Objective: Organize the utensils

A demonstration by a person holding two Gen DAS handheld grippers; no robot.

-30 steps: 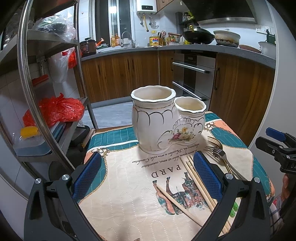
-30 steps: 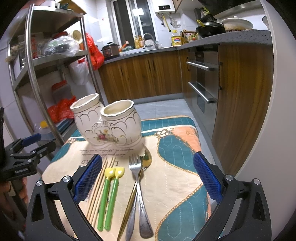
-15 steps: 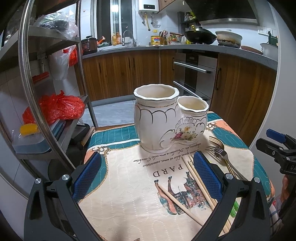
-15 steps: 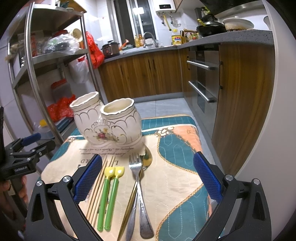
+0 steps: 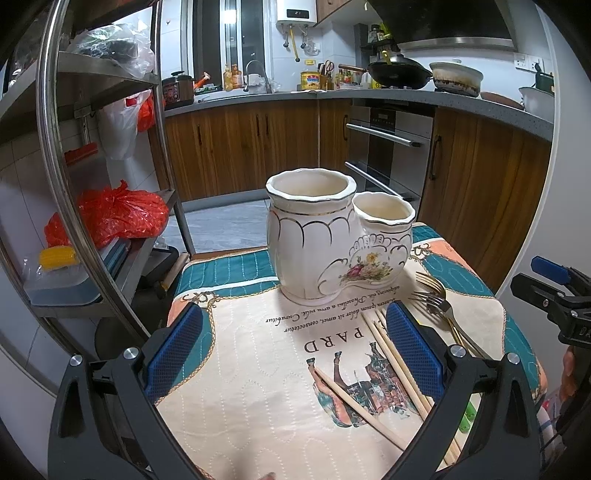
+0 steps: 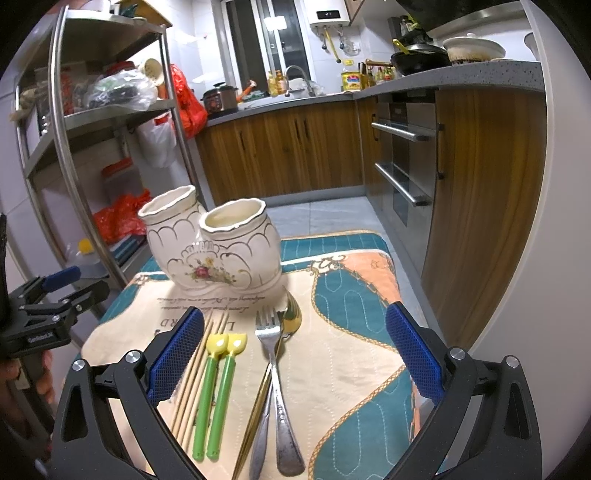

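We hover our right gripper (image 6: 293, 363) wide open and empty over the fork (image 6: 275, 373), handle pointing back at us; left gripper (image 5: 293, 363), also open, sits farther off

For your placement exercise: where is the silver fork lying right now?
In the right wrist view the silver fork lies on the mat, right of the green-handled utensils, its tines towards the ceramic holder.

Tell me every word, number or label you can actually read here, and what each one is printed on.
"PARD": large letters on the table mat, seen upside down.
"21": display of the white water heater on the wall.
Cursive line on the mat below the ceramic holder: too distorted to read.
White lettering on the left gripper: blurred.
Yellow tin label: too small.
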